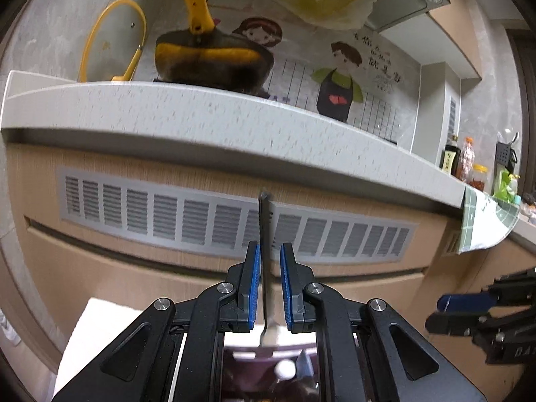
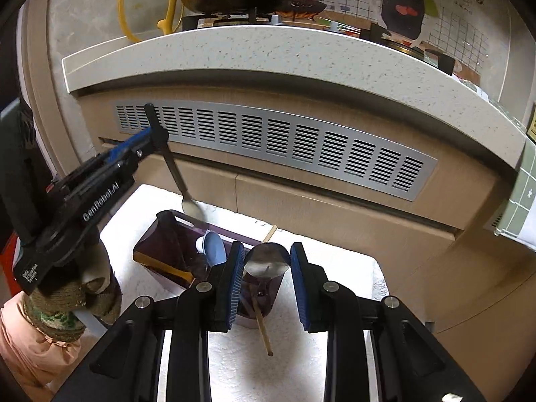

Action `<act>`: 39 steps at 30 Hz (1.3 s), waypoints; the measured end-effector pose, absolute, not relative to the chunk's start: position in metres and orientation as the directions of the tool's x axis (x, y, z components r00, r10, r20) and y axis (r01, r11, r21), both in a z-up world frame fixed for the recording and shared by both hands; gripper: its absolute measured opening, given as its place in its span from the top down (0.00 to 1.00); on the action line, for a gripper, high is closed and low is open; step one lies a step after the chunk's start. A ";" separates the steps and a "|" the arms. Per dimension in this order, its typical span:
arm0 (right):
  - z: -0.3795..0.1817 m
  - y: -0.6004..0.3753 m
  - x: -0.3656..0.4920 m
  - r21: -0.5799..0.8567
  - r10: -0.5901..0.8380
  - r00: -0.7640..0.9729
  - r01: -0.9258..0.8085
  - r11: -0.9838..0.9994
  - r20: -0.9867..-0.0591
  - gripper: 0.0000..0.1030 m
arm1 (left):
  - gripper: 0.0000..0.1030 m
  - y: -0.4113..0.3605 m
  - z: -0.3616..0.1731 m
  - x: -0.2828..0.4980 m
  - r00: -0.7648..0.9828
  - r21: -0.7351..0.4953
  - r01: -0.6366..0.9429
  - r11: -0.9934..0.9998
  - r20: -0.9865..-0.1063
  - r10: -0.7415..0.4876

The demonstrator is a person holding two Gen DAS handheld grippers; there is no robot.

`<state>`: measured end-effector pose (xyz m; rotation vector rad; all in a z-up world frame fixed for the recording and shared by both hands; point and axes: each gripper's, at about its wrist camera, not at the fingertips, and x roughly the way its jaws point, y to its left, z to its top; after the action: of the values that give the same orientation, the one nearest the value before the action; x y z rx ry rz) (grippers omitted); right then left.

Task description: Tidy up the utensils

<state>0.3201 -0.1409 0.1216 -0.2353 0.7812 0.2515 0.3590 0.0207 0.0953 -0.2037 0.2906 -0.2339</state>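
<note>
My left gripper [image 1: 270, 269] is shut on a metal spoon with a dark handle [image 1: 265, 234], handle up and bowl down. In the right wrist view the left gripper [image 2: 147, 140] holds that spoon [image 2: 174, 171] with its bowl just above the back rim of a dark purple utensil holder [image 2: 157, 251]. The holder stands on a white towel [image 2: 335, 268] and holds a blue spoon [image 2: 214, 248] and a round metal ladle [image 2: 266, 259]. My right gripper [image 2: 264, 284] is open, its pads either side of the ladle bowl. A wooden chopstick [image 2: 263, 331] lies below it.
A speckled counter edge [image 1: 201, 114] runs above a cabinet front with a metal vent grille [image 2: 268, 140]. A yellow-handled pan [image 1: 211, 57] and a yellow-rimmed lid [image 1: 114, 40] are on the counter. Bottles [image 1: 465, 160] stand at the far right.
</note>
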 end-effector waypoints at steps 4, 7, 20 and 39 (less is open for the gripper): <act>0.115 -0.138 0.323 -0.106 0.142 0.666 -0.318 0.942 -0.732 0.75 | 0.88 0.027 0.083 0.351 0.914 -0.252 0.202 0.947 -0.298 -0.274; 0.107 -0.135 0.326 -0.105 0.137 0.651 -0.318 0.942 -0.747 0.75 | 0.88 0.033 0.079 0.344 0.910 -0.258 0.200 0.945 -0.309 -0.277; 0.083 -0.121 0.333 -0.113 0.113 0.585 -0.336 0.935 -0.803 0.59 | 0.81 0.050 0.058 0.335 0.855 -0.295 0.176 0.939 -0.427 -0.295; 0.081 -0.153 0.170 -0.031 0.125 0.824 -0.170 0.985 -0.553 0.01 | 0.04 0.055 0.049 0.136 0.900 -0.138 0.087 0.987 -0.414 -0.137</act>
<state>0.1699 -0.1533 0.0811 -0.0798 0.5819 0.1567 0.1362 0.0545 0.0494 -0.1176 0.4366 -0.1161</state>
